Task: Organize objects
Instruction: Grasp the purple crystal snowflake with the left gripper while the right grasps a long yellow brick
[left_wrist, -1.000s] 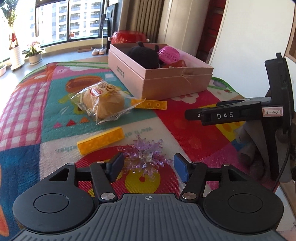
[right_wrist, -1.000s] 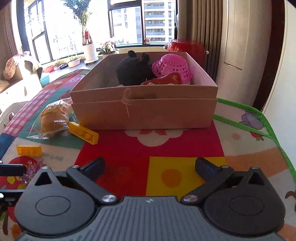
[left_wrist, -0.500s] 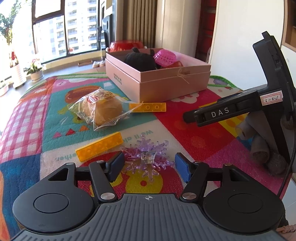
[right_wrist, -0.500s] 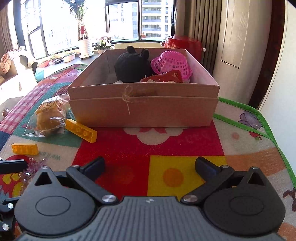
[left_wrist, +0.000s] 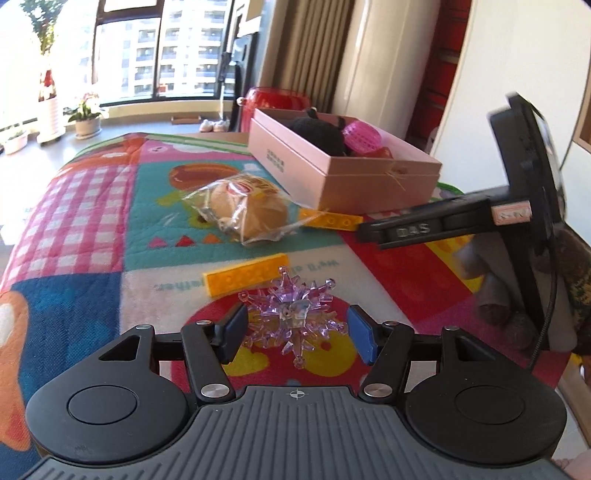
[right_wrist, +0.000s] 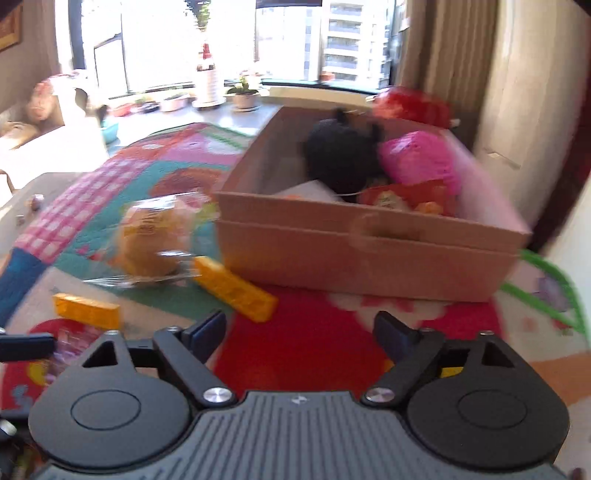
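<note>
Pink cardboard forms the open box (left_wrist: 343, 173) at the far side of the patchwork play mat (left_wrist: 92, 206), and it holds a black plush toy (left_wrist: 317, 134), a pink mesh basket (left_wrist: 360, 138) tipped against that toy, and a red packet (right_wrist: 402, 197) near the front wall; the right wrist view also shows something white and orange low inside, too blurred to name. Out on the mat, just in front of the box, lie a bagged bun (left_wrist: 247, 210) and a yellow building brick (left_wrist: 330, 221) whose end touches the bag's corner. A second yellow brick (left_wrist: 243, 278) lies nearer, just beyond a clear purple spiky crystal toy (left_wrist: 291, 315). The left claw (left_wrist: 295, 330) sits with that crystal toy between its blue pads; the left pad is at the spikes, the right pad stands apart, so the claw is open. The right claw (right_wrist: 301, 334) has just been closing partway and is still open, with only red mat between its fingers. A red pot (left_wrist: 280, 101) stands behind the box.
</note>
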